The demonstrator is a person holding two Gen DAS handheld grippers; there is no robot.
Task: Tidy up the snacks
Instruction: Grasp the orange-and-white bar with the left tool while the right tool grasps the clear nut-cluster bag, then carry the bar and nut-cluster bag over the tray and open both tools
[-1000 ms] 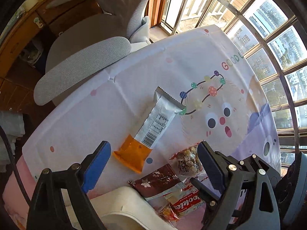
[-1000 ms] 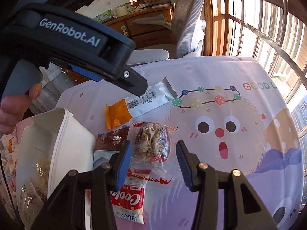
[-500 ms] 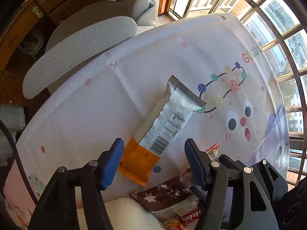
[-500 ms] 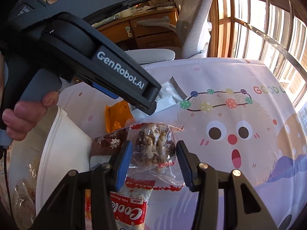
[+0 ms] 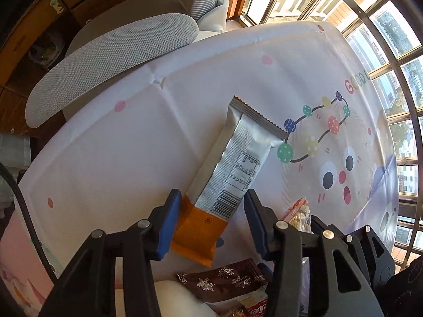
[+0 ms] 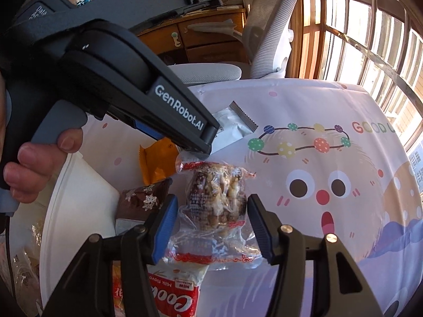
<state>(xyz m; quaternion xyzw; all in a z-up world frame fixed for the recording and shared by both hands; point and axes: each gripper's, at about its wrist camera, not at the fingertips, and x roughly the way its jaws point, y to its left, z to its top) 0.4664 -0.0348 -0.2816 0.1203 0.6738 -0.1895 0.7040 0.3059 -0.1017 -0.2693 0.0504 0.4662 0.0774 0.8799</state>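
**Two tongs open, each straddling a snack**

Two sets of tongs were down at the table [image 5: 111, 158], which carried a cartoon-print cloth. Left tongs [image 5: 208, 224] were open, blue pads either side of the orange end of the silver snack bar [image 5: 238, 163]; gap visible on both sides, no contact I could confirm. The bar lay flat, barcode side up, silver end pointing toward the far edge by the grey chair [image 5: 111, 60].

Right tongs [image 6: 208, 227] were also open, straddling the clear nut packet [image 6: 216, 198]. Pads looked just beside the wrapper, not squeezing it. The packet lay on top of the red-and-white cookie pack [image 6: 174, 298], just beside the brown snowflake packet [image 6: 145, 198].

White bin [image 6: 79, 211] sat at the near left edge of the table, touching the brown packet's side; contents too blurred to tell.

Left hand [image 6: 39, 166] was seen in the right view gripping the handle.
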